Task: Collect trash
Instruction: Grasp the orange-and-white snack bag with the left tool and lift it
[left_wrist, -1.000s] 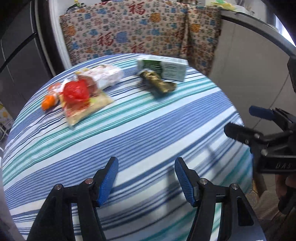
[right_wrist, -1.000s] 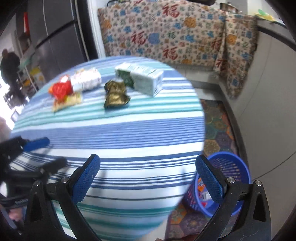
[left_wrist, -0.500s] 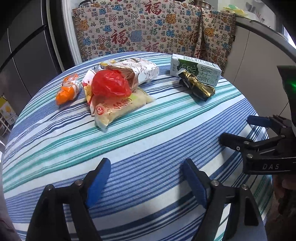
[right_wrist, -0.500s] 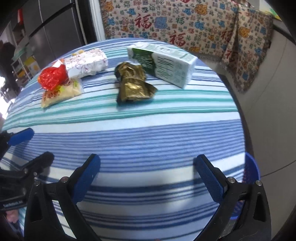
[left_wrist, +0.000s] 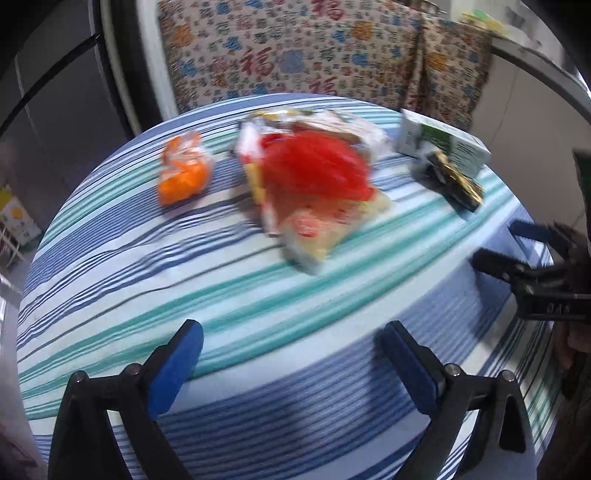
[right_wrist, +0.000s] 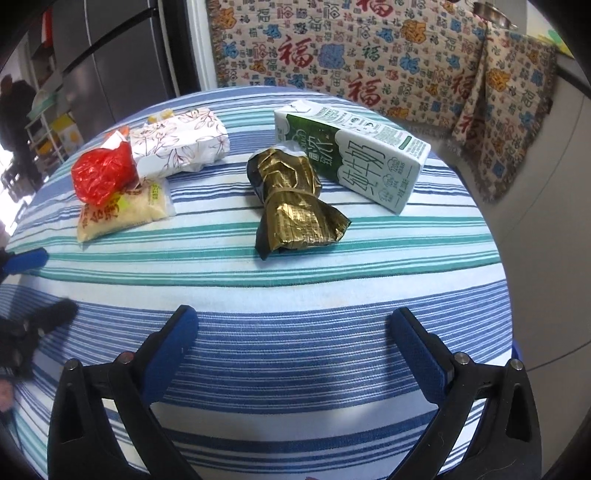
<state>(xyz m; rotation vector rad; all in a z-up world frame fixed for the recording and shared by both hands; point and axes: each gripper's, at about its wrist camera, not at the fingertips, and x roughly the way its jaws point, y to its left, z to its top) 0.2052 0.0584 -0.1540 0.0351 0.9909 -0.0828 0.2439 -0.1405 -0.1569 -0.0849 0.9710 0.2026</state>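
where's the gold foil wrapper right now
In the right wrist view the gold foil wrapper lies mid-table on the striped cloth, straight ahead of the open right gripper, just left of and against the green-and-white milk carton.

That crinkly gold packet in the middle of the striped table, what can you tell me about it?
The gold packet looks like crumpled metallic foil with fine print, black at its edges and underside. It is pinched at a waist, so it bulges at the far end and flares toward the camera. It lies flat on the striped tablecloth, its far end close against the green-and-white milk carton; whether they touch is unclear. Nothing holds it: the right tongs are open, short of it.
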